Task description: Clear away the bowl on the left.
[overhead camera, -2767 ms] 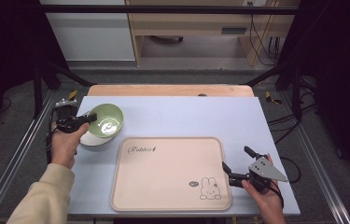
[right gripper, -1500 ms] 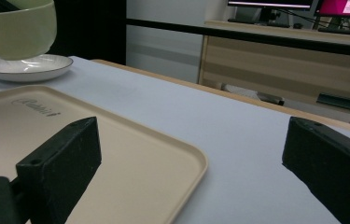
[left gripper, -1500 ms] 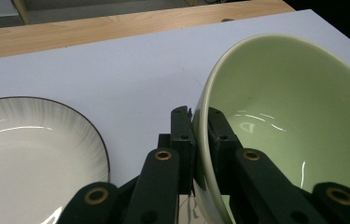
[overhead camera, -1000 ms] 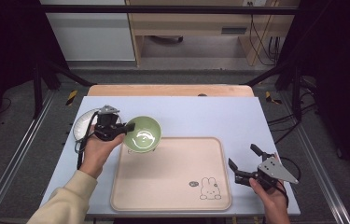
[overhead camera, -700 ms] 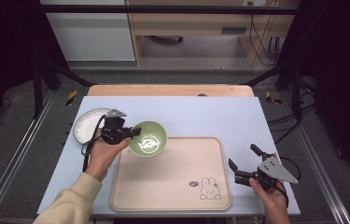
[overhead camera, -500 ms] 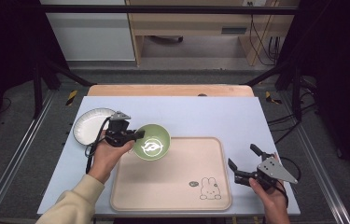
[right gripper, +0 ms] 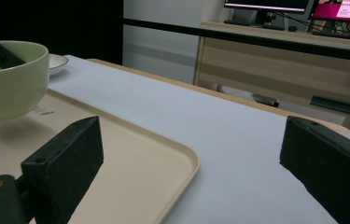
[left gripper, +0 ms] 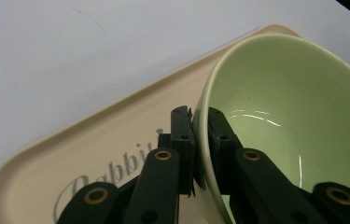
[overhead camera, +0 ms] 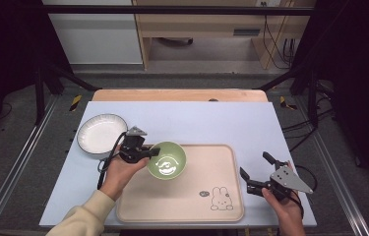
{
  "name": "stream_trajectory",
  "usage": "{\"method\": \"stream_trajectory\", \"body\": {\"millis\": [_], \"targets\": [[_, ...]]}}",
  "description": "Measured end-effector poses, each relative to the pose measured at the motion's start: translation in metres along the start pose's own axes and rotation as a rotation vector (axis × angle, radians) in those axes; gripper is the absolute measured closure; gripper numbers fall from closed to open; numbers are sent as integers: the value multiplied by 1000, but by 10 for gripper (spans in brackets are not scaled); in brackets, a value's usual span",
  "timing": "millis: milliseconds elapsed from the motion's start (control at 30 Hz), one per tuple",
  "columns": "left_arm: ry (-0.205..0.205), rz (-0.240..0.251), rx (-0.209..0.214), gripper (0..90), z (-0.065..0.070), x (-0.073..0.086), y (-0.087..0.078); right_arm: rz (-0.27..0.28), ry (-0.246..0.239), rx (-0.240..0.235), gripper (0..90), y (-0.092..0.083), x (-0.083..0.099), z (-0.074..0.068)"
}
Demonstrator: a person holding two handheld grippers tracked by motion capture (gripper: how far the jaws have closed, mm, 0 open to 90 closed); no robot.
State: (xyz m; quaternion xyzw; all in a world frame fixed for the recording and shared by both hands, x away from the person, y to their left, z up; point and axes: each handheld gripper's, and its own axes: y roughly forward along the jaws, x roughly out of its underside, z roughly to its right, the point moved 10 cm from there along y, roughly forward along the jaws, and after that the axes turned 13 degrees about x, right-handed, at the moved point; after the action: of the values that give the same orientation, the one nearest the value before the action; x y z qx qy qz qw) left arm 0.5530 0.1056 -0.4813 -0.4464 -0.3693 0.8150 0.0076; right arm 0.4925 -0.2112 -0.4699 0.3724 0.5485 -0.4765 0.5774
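Note:
A light green bowl (overhead camera: 167,160) hangs just above the left part of the beige rabbit tray (overhead camera: 197,201). My left gripper (overhead camera: 147,152) is shut on the bowl's left rim; in the left gripper view the two jaws pinch the rim (left gripper: 199,140), one inside and one outside the green bowl (left gripper: 294,107). The tray (left gripper: 70,158) lies under it, its "Rabbit" lettering partly hidden. My right gripper (overhead camera: 258,172) rests at the tray's right edge, jaws wide open with nothing between them. From the right gripper view, the bowl (right gripper: 9,84) floats above the tray (right gripper: 130,168).
A white plate (overhead camera: 101,133) sits on the pale blue table (overhead camera: 231,120) at the left, behind my left hand. A wooden board edges the table's far side. Black frame rails run along both sides.
My left gripper carried the green bowl rightward and down, from near the white plate to over the tray's left part. The right gripper stayed put.

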Motion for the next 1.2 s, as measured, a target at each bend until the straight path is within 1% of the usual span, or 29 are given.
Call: {"method": "stream_trajectory", "body": {"millis": [100,133,200,233,267,300,367,467,533,633,833,933,1000,1133,1200], "targets": [[0,-8,15,835,6,3,5,-1,-6,-2,66,0,0,0],[0,-8,15,835,6,3,5,-1,-6,-2,66,0,0,0],[7,-16,27,835,11,3,6,1,-6,0,66,0,0,0],[7,-16,27,835,11,3,6,1,-6,0,66,0,0,0],[3,-13,32,835,13,3,7,0,-7,0,66,0,0,0],[10,-15,36,835,15,3,7,-2,-8,-1,66,0,0,0],[9,-17,45,835,19,4,9,1,-9,-1,66,0,0,-1],[30,-32,37,835,23,7,11,-2,-11,0,67,0,0,-1],[36,-42,37,834,24,9,12,-3,-12,0,67,0,1,-1],[17,-35,51,834,25,12,14,-1,-10,-1,67,0,0,-1],[19,-51,61,833,28,16,17,1,-9,-3,68,0,0,-1],[18,-51,80,833,30,18,20,-6,-9,-3,71,0,1,-2],[22,-53,79,833,30,19,21,-4,-13,-4,71,0,1,-2],[25,-76,79,833,31,23,22,-3,-12,-6,71,0,1,-2],[21,-75,77,832,30,24,24,-3,-11,-5,71,0,0,-2]]}}
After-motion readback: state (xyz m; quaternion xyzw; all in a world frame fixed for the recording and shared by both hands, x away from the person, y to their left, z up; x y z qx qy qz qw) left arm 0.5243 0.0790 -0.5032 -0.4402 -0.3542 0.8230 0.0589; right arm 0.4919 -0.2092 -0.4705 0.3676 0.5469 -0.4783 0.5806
